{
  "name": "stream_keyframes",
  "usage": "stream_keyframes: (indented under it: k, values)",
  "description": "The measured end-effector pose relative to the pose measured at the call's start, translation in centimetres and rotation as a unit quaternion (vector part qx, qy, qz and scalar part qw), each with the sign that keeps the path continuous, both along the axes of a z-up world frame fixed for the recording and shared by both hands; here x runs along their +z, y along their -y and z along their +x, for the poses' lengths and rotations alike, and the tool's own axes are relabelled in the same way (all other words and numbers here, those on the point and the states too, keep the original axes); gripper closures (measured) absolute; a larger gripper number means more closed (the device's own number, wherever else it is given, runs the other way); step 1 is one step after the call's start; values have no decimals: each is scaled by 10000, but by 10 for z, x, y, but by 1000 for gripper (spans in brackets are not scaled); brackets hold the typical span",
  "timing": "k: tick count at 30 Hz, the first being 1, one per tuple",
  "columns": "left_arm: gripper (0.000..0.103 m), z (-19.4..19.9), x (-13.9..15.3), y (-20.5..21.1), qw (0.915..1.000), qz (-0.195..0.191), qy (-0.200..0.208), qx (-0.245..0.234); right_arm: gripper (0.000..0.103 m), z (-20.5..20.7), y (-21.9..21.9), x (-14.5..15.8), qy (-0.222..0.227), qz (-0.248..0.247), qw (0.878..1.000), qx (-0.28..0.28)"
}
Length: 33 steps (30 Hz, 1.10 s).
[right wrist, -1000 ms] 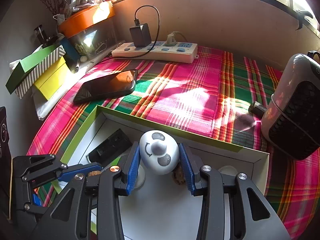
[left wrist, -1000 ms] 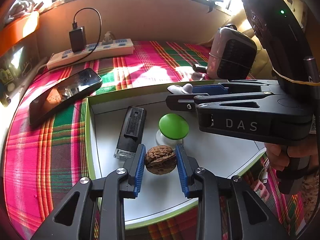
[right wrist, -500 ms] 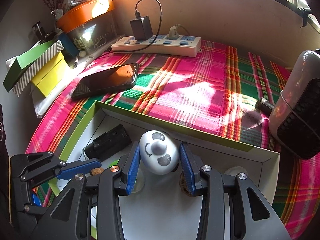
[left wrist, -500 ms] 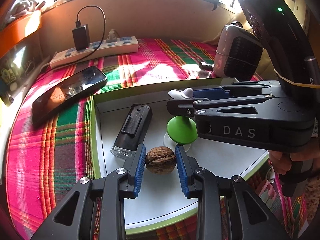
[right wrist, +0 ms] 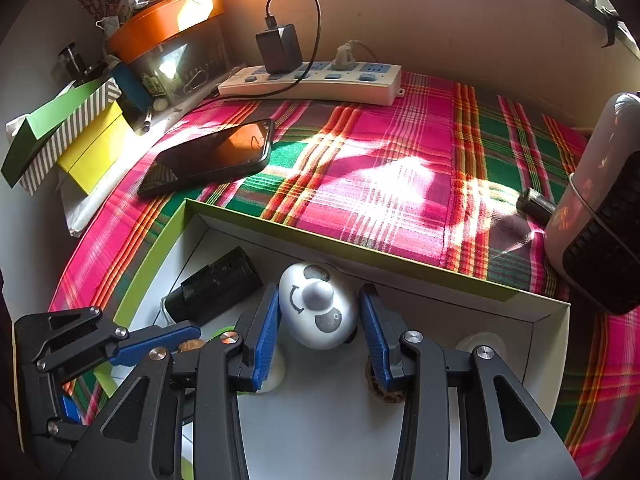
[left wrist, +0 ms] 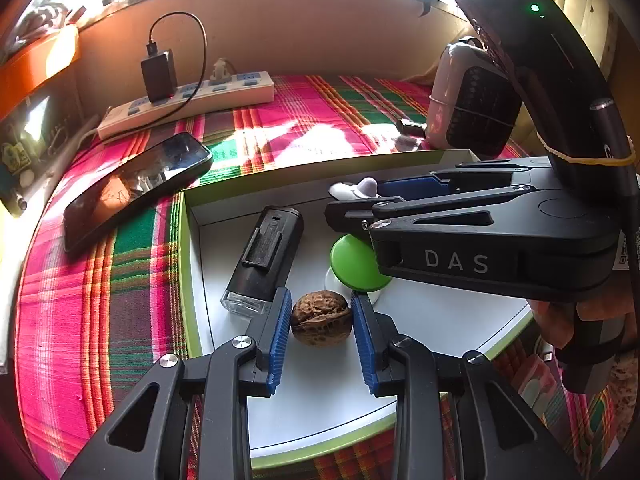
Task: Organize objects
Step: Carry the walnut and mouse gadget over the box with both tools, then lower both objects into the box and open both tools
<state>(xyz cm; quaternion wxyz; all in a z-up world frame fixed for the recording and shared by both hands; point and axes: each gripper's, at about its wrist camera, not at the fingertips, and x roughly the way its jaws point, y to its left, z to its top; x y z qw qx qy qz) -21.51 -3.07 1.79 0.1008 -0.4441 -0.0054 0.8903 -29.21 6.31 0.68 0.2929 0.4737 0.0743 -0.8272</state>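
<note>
My left gripper (left wrist: 321, 322) is shut on a brown walnut (left wrist: 321, 323) and holds it low over the white tray with a green rim (left wrist: 185, 264). My right gripper (right wrist: 319, 317) is shut on a white panda-face toy (right wrist: 316, 310) over the tray's far side (right wrist: 360, 258); it shows from the side in the left wrist view (left wrist: 354, 196). In the tray lie a black rectangular device (left wrist: 264, 258), a green-capped white object (left wrist: 354, 264) and a second walnut (right wrist: 386, 394), which is partly hidden under the right finger.
The tray sits on a pink and green plaid cloth (right wrist: 360, 152). A black phone (right wrist: 212, 156) lies left of it, a power strip with a charger (right wrist: 316, 80) at the back, a small heater (left wrist: 472, 100) at the right, and stacked boxes (right wrist: 68, 136) at the far left.
Both grippers keep their hold. The view has shifted slightly, and the right gripper with the panda toy has tilted and moved a little over the tray's far side.
</note>
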Motion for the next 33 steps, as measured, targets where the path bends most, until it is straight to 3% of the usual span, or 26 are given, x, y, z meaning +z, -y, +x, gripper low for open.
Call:
stream_keyframes:
  k: [18, 33]
  values:
    - [67, 2, 0, -2, 10000, 27, 35, -42, 62, 0, -2, 2, 64, -66, 10000, -23]
    - [66, 11, 10, 1, 10000, 81, -34, 38, 61, 18, -5, 20, -199, -172, 9996, -51]
